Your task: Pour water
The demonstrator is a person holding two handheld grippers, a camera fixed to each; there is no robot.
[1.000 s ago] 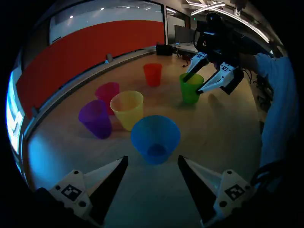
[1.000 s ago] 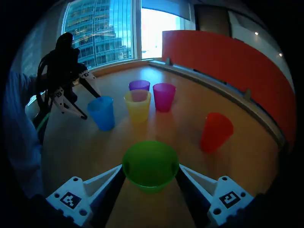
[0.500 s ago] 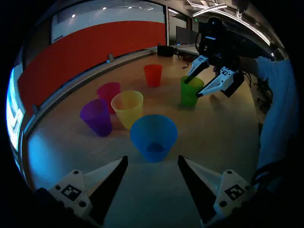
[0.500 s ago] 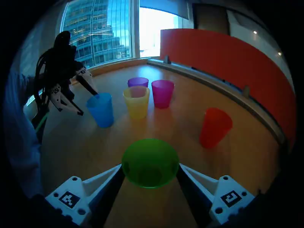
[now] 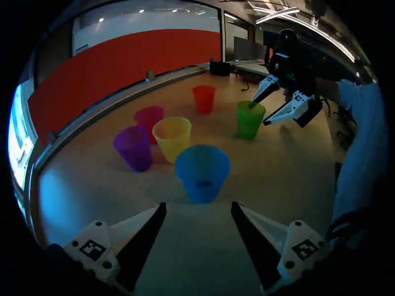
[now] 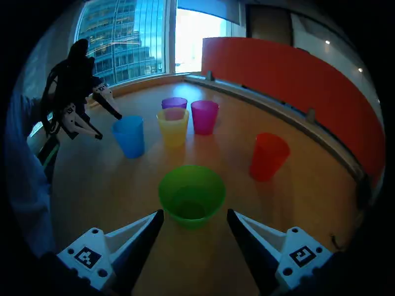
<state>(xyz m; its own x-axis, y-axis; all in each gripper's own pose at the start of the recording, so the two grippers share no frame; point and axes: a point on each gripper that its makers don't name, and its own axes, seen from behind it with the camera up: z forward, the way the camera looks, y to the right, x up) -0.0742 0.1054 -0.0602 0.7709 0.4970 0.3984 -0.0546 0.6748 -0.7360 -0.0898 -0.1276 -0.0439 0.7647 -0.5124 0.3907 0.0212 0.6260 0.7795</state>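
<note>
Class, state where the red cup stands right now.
In the right gripper view, the red cup stands to the right of the green cup and apart from it, on the side toward the red wall.

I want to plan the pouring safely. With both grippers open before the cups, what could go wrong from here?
1. The blue cup stands near the yellow cup; the left gripper, open before it, may bump the yellow one when grasping.
2. The right gripper has the green cup only at its tips; a shallow grip on the tapered wall may tip it.
</note>
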